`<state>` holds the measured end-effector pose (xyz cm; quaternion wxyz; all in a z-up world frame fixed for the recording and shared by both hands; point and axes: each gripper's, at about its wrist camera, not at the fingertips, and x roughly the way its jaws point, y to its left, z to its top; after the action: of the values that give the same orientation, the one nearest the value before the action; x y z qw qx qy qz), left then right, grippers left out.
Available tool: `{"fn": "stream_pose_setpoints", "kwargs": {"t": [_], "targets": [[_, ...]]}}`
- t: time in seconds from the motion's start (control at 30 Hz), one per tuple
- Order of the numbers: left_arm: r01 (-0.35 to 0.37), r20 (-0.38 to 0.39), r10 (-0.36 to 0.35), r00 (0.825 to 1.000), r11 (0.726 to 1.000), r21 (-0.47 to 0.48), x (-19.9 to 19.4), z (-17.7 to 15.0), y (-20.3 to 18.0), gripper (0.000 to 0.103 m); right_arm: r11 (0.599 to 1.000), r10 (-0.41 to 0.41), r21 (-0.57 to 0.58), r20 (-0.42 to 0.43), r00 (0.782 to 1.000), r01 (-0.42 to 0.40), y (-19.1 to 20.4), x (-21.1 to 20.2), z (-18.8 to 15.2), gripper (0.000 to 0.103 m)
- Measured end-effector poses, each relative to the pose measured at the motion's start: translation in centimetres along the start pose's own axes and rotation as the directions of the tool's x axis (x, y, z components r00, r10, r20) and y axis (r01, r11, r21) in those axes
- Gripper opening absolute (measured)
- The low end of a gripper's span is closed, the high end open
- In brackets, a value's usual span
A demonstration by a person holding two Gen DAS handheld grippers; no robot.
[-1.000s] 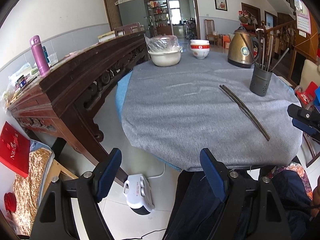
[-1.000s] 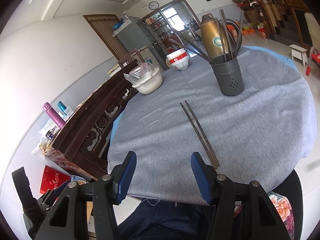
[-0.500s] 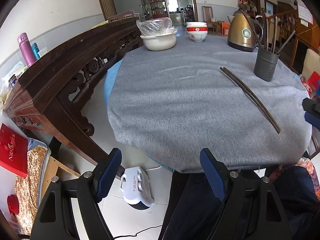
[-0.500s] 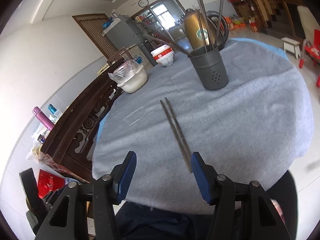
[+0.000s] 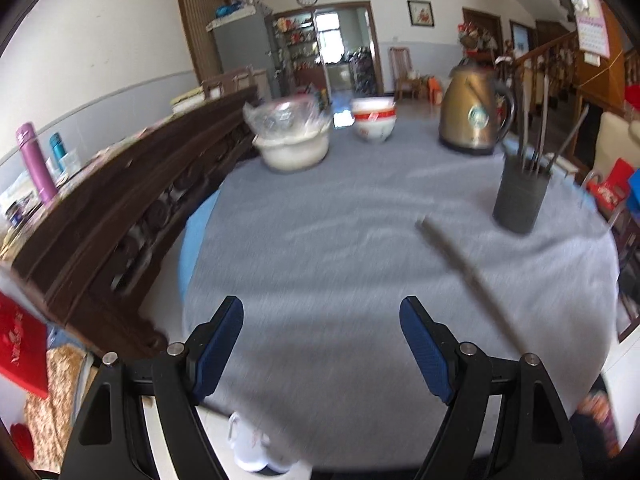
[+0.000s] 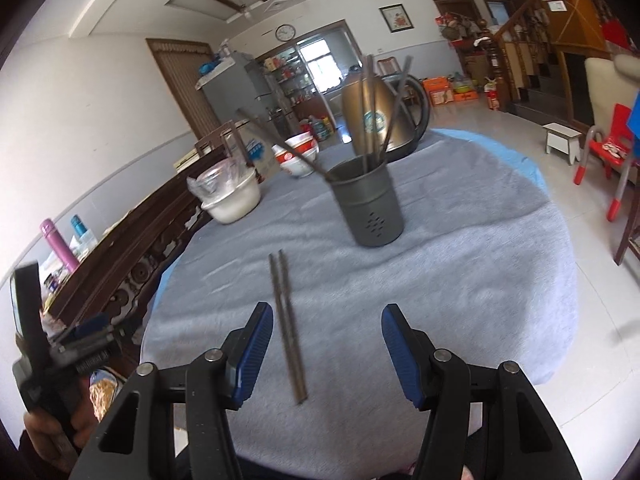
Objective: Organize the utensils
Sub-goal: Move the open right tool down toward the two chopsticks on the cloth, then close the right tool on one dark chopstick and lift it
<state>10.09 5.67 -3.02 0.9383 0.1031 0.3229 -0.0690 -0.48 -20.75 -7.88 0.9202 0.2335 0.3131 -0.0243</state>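
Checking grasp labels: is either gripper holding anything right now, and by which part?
Nothing is held. Left gripper and right gripper are both open and empty; the chopsticks lie loose on the tablecloth.

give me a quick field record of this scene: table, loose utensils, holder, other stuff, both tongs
table: round, grey cloth
loose utensils: pair of chopsticks lying flat on the cloth, side by side
holder: dark cup, upright, past the far ends of the chopsticks, more chopsticks standing in it
other stuff: kettle, red-and-white bowls, covered bowl at the far edge
left tongs: open, empty, chopsticks off to their right
right tongs: open, empty, near ends of the chopsticks lie between the jaws, untouched
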Motion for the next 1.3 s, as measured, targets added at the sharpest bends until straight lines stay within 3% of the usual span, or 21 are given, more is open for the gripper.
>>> {"fn": "stream_pose_setpoints", "kwargs": {"t": [0.17,0.33,0.47,0.57,0.73,0.8,0.87,0.97,1.3], "targets": [[0.063,0.026,-0.062,0.998,0.997,-0.051,0.3,3.8,-0.4,0.081,1.000,-0.002,-0.016,-0.013,1.000,0.001,0.0,0.9,2.2,0.061],[0.071,-0.022,-0.072,0.997,0.995,-0.071,1.7,3.7,-0.4,0.081,0.996,-0.015,-0.085,-0.114,0.993,0.005,1.7,4.7,4.0,0.060],[0.070,-0.104,-0.076,0.992,0.995,-0.068,3.8,2.2,0.2,0.081,0.991,-0.010,-0.132,-0.211,0.977,-0.019,3.7,9.1,4.7,0.057],[0.064,-0.134,-0.076,0.988,0.994,-0.089,4.7,1.5,1.1,0.081,0.983,-0.012,-0.181,-0.272,0.962,-0.039,5.6,12.5,4.8,0.037],[0.072,-0.157,-0.092,0.983,0.989,-0.126,5.1,0.8,2.5,0.081,0.965,-0.039,-0.257,-0.328,0.944,-0.049,7.8,17.8,4.6,0.036],[0.076,-0.165,-0.098,0.981,0.988,-0.131,5.2,0.4,2.8,0.081,0.960,-0.056,-0.277,-0.356,0.933,-0.048,8.3,19.9,4.5,0.026],[0.082,-0.175,-0.105,0.979,0.988,-0.134,5.2,0.0,3.1,0.081,0.959,-0.065,-0.281,-0.382,0.922,-0.049,8.5,21.6,4.5,0.023],[0.087,-0.189,-0.112,0.976,0.986,-0.139,5.5,-0.3,3.6,0.081,0.960,-0.080,-0.277,-0.432,0.898,-0.047,8.4,23.4,4.3,0.021],[0.076,-0.195,-0.110,0.975,0.981,-0.177,5.5,-0.1,5.5,0.081,0.975,-0.072,-0.217,-0.518,0.852,-0.049,7.6,24.8,3.7,0.017]]}}
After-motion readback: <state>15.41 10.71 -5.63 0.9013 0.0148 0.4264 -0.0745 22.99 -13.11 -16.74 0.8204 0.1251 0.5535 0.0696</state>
